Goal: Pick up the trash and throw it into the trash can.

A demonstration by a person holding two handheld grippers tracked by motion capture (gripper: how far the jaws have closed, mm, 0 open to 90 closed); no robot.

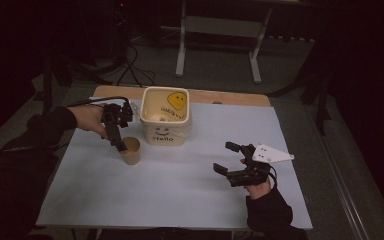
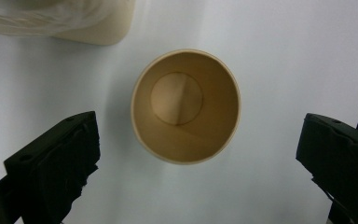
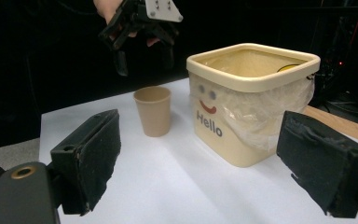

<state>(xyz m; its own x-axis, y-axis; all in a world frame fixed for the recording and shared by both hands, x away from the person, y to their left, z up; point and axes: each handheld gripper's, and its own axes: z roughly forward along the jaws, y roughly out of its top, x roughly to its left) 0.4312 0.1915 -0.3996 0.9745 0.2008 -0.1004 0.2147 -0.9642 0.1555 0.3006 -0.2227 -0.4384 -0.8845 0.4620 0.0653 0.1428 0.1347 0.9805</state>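
Note:
A tan paper cup [image 1: 130, 150] stands upright and empty on the white tabletop [image 1: 180, 190], just left of a cream "Hello" bin [image 1: 165, 117]. My left gripper [image 1: 116, 136] hangs open above the cup, pointing down. Looking along it, the cup's mouth [image 2: 185, 106] lies between the spread jaws of the left gripper [image 2: 199, 135], apart from both. My right gripper [image 1: 225, 157] is held open low at the table's right, empty. From the right gripper [image 3: 200, 154], I see the cup [image 3: 153, 110], the bin [image 3: 251, 102] and the left gripper [image 3: 144, 63] above the cup.
The bin is lined with clear plastic [image 3: 265, 109] and holds something yellow [image 1: 176, 100]. A wooden table edge [image 1: 230, 97] shows behind the white sheet. Beyond it stand a desk frame [image 1: 220, 30] and floor cables [image 1: 130, 70] in a dark room.

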